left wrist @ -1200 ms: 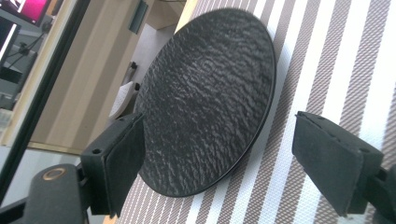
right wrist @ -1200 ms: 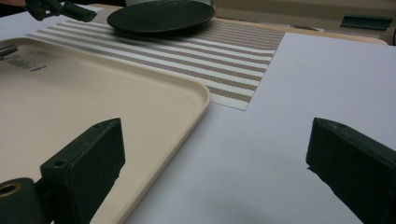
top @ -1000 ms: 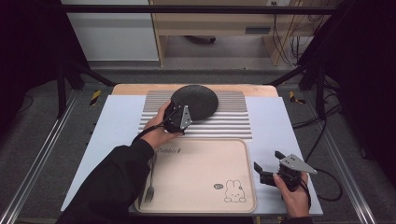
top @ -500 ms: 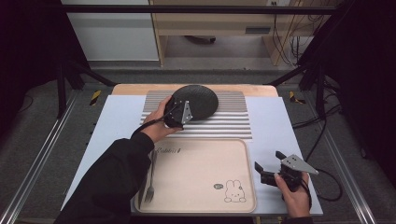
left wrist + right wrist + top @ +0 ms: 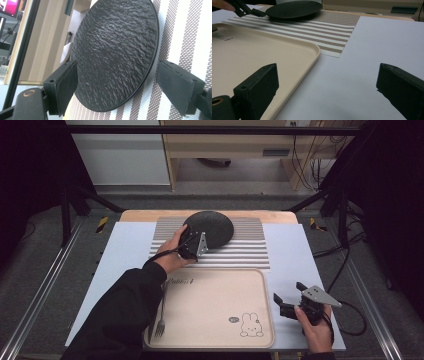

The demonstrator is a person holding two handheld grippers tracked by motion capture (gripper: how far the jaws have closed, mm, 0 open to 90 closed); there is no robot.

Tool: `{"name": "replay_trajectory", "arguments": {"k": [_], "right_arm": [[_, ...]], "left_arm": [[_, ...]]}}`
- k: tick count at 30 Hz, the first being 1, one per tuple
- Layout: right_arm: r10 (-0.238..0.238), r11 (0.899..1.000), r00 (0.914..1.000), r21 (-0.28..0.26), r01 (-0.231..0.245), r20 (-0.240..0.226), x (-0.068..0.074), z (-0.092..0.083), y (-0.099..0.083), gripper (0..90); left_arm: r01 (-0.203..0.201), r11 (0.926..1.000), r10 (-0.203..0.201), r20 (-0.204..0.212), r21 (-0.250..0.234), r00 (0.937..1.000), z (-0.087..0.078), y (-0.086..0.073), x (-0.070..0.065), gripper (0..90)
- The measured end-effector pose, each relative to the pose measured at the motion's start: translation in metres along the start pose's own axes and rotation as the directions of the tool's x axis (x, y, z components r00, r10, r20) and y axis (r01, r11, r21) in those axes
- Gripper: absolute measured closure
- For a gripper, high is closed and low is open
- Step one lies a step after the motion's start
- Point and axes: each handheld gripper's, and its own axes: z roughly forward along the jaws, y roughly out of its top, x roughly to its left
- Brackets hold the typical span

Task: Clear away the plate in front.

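**Left gripper at the rim of a black plate on the striped mat**

High view: the round black plate with a rough, pebbled surface [image 5: 210, 227] lies on the grey-and-white striped placemat [image 5: 240, 251] at the far middle of the pale blue table cover [image 5: 295, 251]. The left gripper [image 5: 196, 239], held in the person's left hand [image 5: 172, 251], meets the plate at its near left rim. Nearer the person lies the beige rectangular plastic tray with a small rabbit print [image 5: 210, 305]; a metal fork [image 5: 161, 317] lies along its left edge, partly under the dark sleeve [image 5: 120, 320]. The right gripper [image 5: 285, 302] rests in the right hand [image 5: 315, 327] on the table cover, just beside the tray's right edge and well apart from the plate.

Left gripper view: the two black padded jaws stand wide, one on either side of the plate [image 5: 117, 52]. The left pad overlaps the plate's rim; the right pad is clear of it, with mat showing between. The pads do not press on the plate, so nothing is gripped.

Right gripper view: the jaws stand wide apart with bare table cover [image 5: 372, 50] between them and nothing held. The tray's corner [image 5: 309, 52] lies by the left jaw; the plate [image 5: 294, 9] and the left gripper's tip [image 5: 249, 11] show at the far left on the mat [image 5: 329, 32].
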Motion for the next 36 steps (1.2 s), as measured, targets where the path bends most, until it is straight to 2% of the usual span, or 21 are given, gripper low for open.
{"name": "replay_trajectory", "arguments": {"k": [13,19,23,27,32,36], "right_arm": [[0.005,1.0,1.0,0.004,-0.005,0.007,0.0,0.0,-0.001,4.5],[0.004,1.0,1.0,0.005,-0.004,0.007,-0.001,0.0,-0.001,4.5],[0.005,1.0,1.0,0.004,-0.005,0.006,-0.001,0.0,-0.001,4.5],[0.005,1.0,1.0,0.006,-0.005,0.006,-0.001,0.0,-0.001,4.5],[0.007,1.0,0.9999,0.007,-0.007,0.008,-0.001,0.0,-0.001,4.5],[0.011,1.0,0.9999,0.005,-0.011,0.009,-0.002,0.0,-0.001,4.5]], "left_arm": [[-0.05,0.9985,0.05,-0.004,0.024,0.9987,0.002,0.002,-0.008,19.4],[-0.078,0.9966,0.078,-0.01,0.027,0.9969,0.005,0.005,-0.012,25.1],[-0.115,0.9927,0.116,-0.026,0.034,0.9929,0.007,0.008,-0.015,29.0],[-0.13,0.9912,0.131,-0.022,0.026,0.9912,0.011,0.009,-0.019,34.0],[-0.17,0.9847,0.172,-0.049,0.039,0.9839,0.014,0.009,-0.023,39.2],[-0.167,0.9851,0.169,-0.05,0.041,0.9844,0.017,0.007,-0.023,40.5]]}}
